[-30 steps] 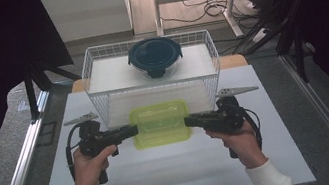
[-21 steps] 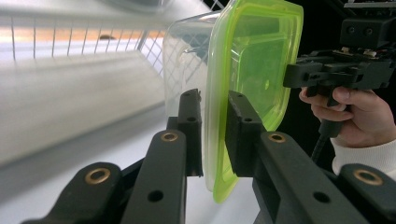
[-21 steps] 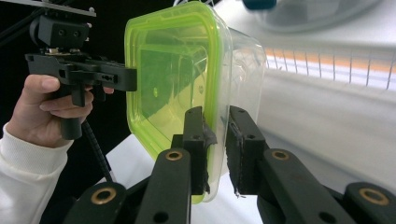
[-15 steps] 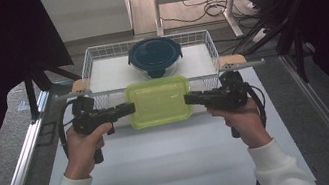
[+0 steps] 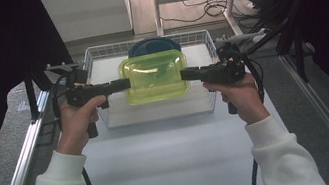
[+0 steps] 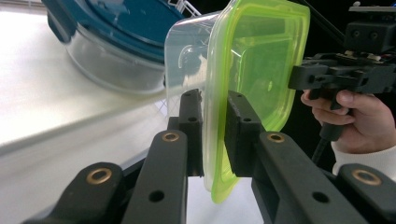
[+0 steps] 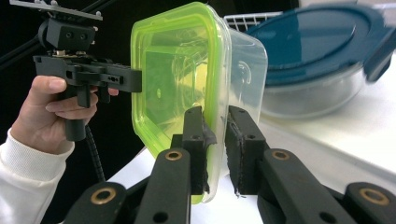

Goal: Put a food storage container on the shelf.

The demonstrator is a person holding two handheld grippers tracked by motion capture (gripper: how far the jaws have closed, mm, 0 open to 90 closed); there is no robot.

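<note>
A white surface [image 5: 173,157] runs between metal rails, with a white wire basket [image 5: 91,59] at its far end. Inside the basket sits a round glass container with a dark blue lid [image 6: 116,28]. Held in the air over the basket's middle is a rectangular clear tub with a yellow-green lid [image 5: 154,76], roughly level and partly covering the blue-lidded container from above.

A person in white sleeves holds a gripper in each hand. The left gripper [image 5: 123,84] is clamped on the tub's left rim, and the right gripper [image 5: 185,75] is clamped on its right rim. In both gripper views the black jaws stand narrow, pinching the lid's edge and the clear wall just under it.

The main risk is probably the grip itself: each gripper pinches only a thin lip of flexible plastic, so if the hands drift apart or twist unevenly, the rim could slip free and the tub drop into the basket. If the lid is not snapped on firmly, it could peel away.

The blue-lidded container takes up the far part of the basket, so the tub would likely need lowering into the free space nearer the person, clear of the wire walls.
</note>
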